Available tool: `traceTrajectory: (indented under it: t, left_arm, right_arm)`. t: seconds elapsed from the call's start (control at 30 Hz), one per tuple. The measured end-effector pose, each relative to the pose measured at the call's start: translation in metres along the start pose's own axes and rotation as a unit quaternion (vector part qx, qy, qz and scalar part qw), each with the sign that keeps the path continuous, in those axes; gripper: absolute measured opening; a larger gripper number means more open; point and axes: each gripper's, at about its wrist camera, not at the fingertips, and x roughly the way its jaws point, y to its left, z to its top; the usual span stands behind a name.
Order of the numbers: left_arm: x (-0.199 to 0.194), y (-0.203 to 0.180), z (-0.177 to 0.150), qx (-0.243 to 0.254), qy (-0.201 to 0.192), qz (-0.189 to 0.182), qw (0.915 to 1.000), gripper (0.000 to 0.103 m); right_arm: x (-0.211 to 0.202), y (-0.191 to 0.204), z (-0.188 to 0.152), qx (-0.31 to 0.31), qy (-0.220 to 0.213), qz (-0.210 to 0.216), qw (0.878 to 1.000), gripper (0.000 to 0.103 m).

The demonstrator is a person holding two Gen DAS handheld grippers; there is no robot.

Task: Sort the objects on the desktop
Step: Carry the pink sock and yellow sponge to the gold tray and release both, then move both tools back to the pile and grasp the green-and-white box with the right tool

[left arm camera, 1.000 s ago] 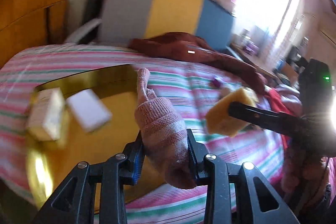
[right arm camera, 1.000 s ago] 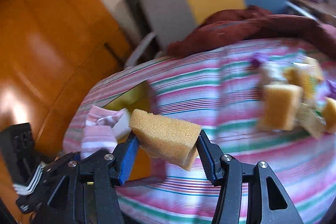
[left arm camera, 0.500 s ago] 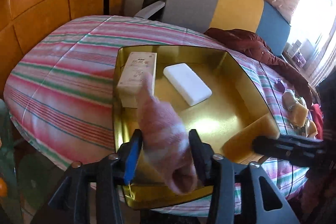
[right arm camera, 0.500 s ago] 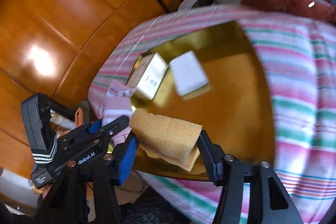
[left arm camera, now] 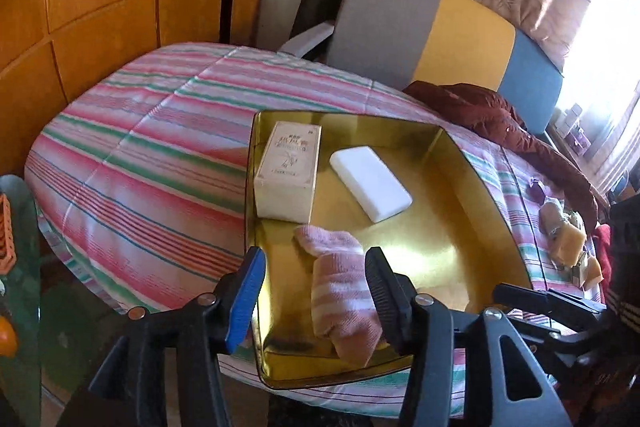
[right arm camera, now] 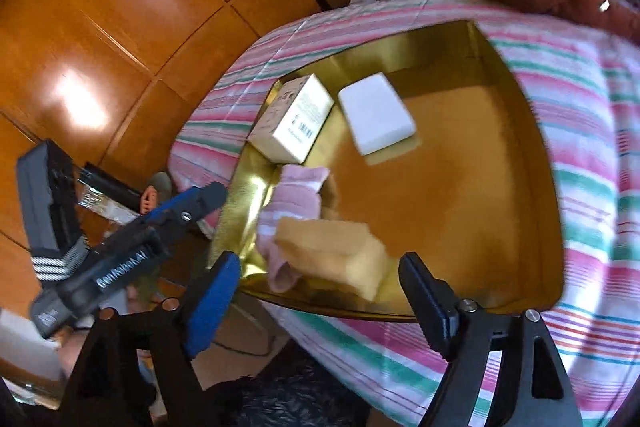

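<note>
The left tongs [left arm camera: 316, 291] have just been opening: their jaws stand apart, with the pink striped sock [left arm camera: 342, 297] lying loose between them on the floor of the gold tray [left arm camera: 486, 195], the blue pad clear of it and the black one close beside it, no pad seen pressing. The right tongs [right arm camera: 320, 301] have likewise just been opening and now gape wide; the yellow sponge [right arm camera: 334, 257] has left them and appears to be dropping or settling in the tray, its outline blurred, so whether it has come fully to rest I cannot tell. Both tongs point steeply down over the tray's near edge, which suits a release straight into it rather than a toss. Taking the tray as landmark: the sock lies in its near left corner, and the sponge sits just beside the sock, overlapping its lower end in the right wrist view. Behind the sock, against the tray's left wall, rests a cream box [left arm camera: 288, 171], and beside that, toward the tray's middle, a flat white block [left arm camera: 370, 183]; the rest of the tray floor is bare. The tray sits on a striped cloth [left arm camera: 140, 155] covering the table. Well off to the tray's right, on the same cloth, a small heap of things [left arm camera: 562, 231] awaits, among them what looks like another sponge. I judge this step to be a drop-off nearly done, with more items left to gather.
</note>
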Motion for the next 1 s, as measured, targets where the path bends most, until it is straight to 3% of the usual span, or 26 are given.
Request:
traceTrajectory:
  t: [0.3,0.67,1.0]
  left_arm:
    - [-0.012,-0.033,0.002,0.049,-0.021,0.006,0.9986,0.052]
    - [-0.019,-0.081,-0.001,0.116,-0.038,0.007,0.9925,0.052]
    - [-0.018,-0.14,-0.008,0.175,-0.031,-0.058,0.9823,0.052]
  right_arm:
    - [-0.033,-0.009,-0.007,-0.021,-0.051,-0.069,0.996,0.09]
    - [-0.071,-0.061,-0.023,0.03,-0.082,-0.123,0.989,0.09]
    - [-0.117,-0.129,-0.051,0.114,-0.099,-0.183,0.971,0.09]
